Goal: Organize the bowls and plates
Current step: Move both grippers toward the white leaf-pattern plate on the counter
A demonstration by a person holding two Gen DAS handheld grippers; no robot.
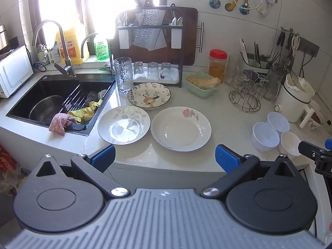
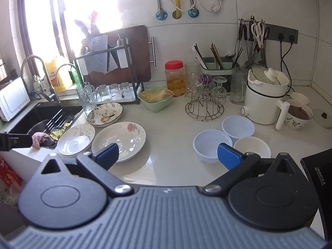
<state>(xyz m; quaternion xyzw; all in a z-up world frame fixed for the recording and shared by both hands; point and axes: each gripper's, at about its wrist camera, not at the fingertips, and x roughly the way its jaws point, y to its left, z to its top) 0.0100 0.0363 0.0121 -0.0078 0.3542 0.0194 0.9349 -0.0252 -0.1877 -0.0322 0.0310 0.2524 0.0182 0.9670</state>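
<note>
My left gripper (image 1: 165, 157) hangs off the front edge of the bench (image 1: 226, 112), its blue pads spread wide and holding nothing. My right gripper (image 2: 168, 155) sits likewise at the front edge, further toward the right end, jaws fully apart and empty. Three plates lie singly on the bench beside the sink (image 1: 51, 95), none stacked. The leaf-patterned plate (image 1: 123, 125) rests near the front edge, just beside the sink's right rim. The pink-flower plate (image 1: 181, 128) lies next to it on the right, close but apart. The floral plate with the dark rim (image 1: 149, 95) sits behind those two, toward the back, just in front of a tall ribbed glass (image 1: 123, 75) and the dish rack (image 1: 149, 41). Three bowls are grouped toward the right end of the bench near the front edge: a translucent plastic bowl (image 2: 212, 146), a second plastic bowl (image 2: 238, 126) behind it, and a white ceramic bowl (image 2: 252, 147) at the right, the three touching or nearly so; I cannot tell which. Behind them stands a white pot (image 2: 265, 103) with a side handle, and a wire stand (image 2: 204, 103) carrying small glasses. A green basket (image 2: 156, 99) sits mid-bench toward the back. A pink cloth (image 1: 61, 122) hangs over the sink's front corner.
</note>
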